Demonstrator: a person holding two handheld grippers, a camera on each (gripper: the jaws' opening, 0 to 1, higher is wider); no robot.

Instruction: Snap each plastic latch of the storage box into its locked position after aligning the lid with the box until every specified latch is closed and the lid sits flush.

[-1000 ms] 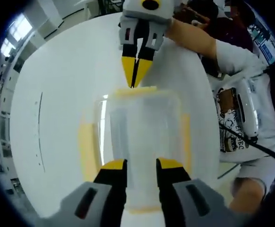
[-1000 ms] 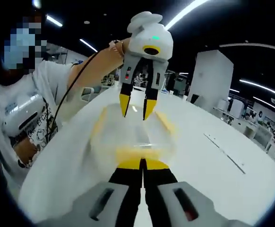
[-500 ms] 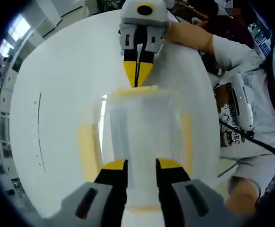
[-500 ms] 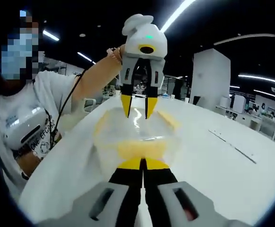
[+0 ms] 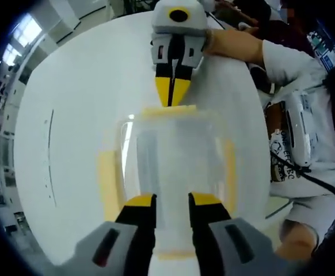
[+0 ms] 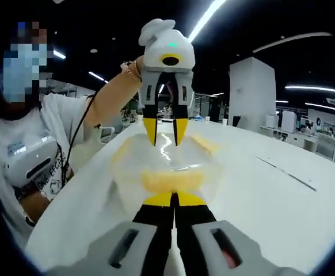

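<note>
A clear storage box (image 5: 170,167) with its clear lid on stands on the white table (image 5: 69,115). Yellow latches show at its left side (image 5: 106,179), right side (image 5: 229,171), far end (image 5: 168,111) and near end (image 5: 176,253). My left gripper (image 5: 171,201) is open, its jaws spread over the lid's near part; it is seen from across as the left gripper (image 6: 164,137). My right gripper (image 5: 172,96) is shut, its tips at the far-end latch. In the right gripper view the shut right gripper (image 6: 174,198) meets that latch (image 6: 164,180) at the box (image 6: 167,161).
A person in a white shirt (image 5: 305,132) stands at the table's right edge, with an arm (image 5: 236,43) behind the right gripper. The table surface stretches left, with a thin seam (image 5: 49,155). An office hall lies beyond the table (image 6: 271,172).
The right gripper has shifted slightly right at the far-end latch and tipped lower, so its view looks more level across the table. The left gripper has stayed open over the lid.
</note>
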